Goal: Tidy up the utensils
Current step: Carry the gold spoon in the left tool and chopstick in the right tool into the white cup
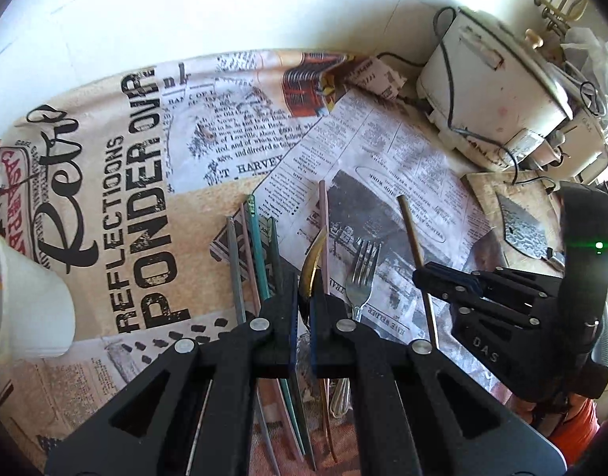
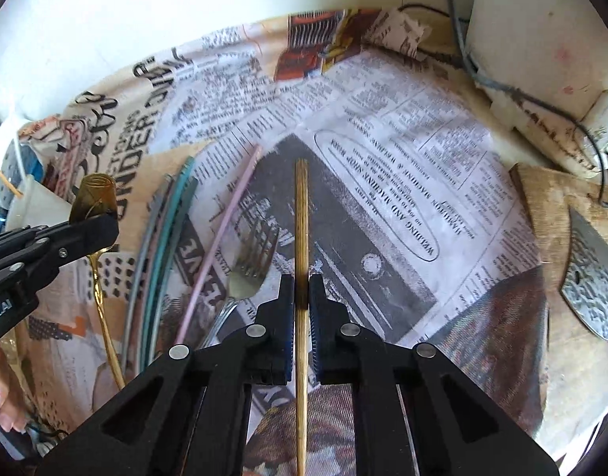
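On the newsprint cloth (image 2: pixel 383 91), left tongs (image 1: pixel 303 297) clamped on gold spoon (image 2: pixel 96 198), right tongs (image 2: pixel 302 297) on wooden chopstick (image 2: pixel 301 206), fork (image 2: pixel 248 273) between.

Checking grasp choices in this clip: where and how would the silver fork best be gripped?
Grip the fork at its narrow neck, just below the tines, coming from above with the jaws across it. It lies flat on the tablecloth, and the neck shows bare cloth on both sides. The pink chopstick crosses close to its handle, so lower down is crowded.

Two wrist fisheyes, each close above the newsprint tablecloth (image 1: pixel 145 182), angled steeply down, sharing the fork (image 2: pixel 248 273).
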Demonstrator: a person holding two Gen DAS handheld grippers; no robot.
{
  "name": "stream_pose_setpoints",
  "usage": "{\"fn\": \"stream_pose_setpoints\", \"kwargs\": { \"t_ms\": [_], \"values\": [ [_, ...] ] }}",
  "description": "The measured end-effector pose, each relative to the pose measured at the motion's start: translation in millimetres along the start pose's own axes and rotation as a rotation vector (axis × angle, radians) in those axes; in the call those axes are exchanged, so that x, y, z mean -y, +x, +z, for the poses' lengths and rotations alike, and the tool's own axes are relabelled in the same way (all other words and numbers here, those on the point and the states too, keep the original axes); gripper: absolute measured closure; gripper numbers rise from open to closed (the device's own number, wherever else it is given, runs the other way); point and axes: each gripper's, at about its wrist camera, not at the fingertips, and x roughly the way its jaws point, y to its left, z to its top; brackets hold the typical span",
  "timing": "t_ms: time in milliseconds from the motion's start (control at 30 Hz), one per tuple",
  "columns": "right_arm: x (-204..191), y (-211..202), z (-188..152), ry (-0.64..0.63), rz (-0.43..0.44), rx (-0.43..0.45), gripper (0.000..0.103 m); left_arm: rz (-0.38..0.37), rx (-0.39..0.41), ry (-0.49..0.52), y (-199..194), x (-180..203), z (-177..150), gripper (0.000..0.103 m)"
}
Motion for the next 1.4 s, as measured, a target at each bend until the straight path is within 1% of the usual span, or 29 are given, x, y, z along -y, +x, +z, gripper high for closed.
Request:
{"fn": "stream_pose_setpoints", "kwargs": {
  "t_ms": [333, 467, 667, 900, 1033, 1400],
  "values": [
    [-21, -48, -7, -0.017, -0.025, 0.137, 0.097, 0.002, 0.102, -0.008, -43, 1, -13, 0.100],
    [-34, -65, -10, -0.029, -0.028, 0.181, 0.097, 0.011, 0.141, -0.027, -63, -7, -19, 0.100],
    [-57, -94, -12, -0.058, -0.009, 0.248, 0.097, 0.039, 0.209, -0.058, -97, -25, -26, 0.100],
    [-96, -120, -4, -0.106, 0.036, 0.323, 0.097, 0.087, 0.313, -0.105, -146, -58, -30, 0.100],
    [-121, -131, 5, -0.141, 0.081, 0.361, 0.097, 0.130, 0.367, -0.130, -168, -77, -32, 0.100],
    [-193, -148, 32, -0.277, 0.198, 0.443, 0.097, 0.214, 0.477, -0.228, -212, -132, -34, 0.100]
  ]
}}
